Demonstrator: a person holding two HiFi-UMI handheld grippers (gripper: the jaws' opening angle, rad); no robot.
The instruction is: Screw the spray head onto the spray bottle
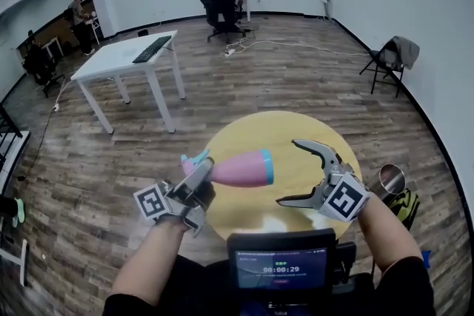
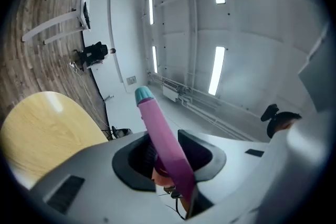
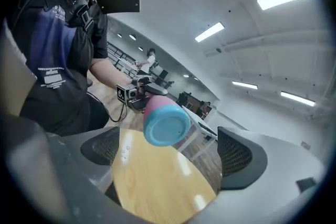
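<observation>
**A:** Where does your head camera sit?

**B:** Above your arms, looking forward and steeply down on the round table [image 1: 296, 129].

**A:** And the one on your left gripper [image 1: 197, 181]?

**B:** Close behind its jaws, tilted up at the ceiling lights [image 2: 217, 70].

**A:** And on your right gripper [image 1: 287, 172]?

**B:** It faces left across the table, back toward your body. All three views share the table and the pink bottle [image 1: 241, 169].

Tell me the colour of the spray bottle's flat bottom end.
The spray bottle base is light blue; the right gripper view shows it best.
</observation>
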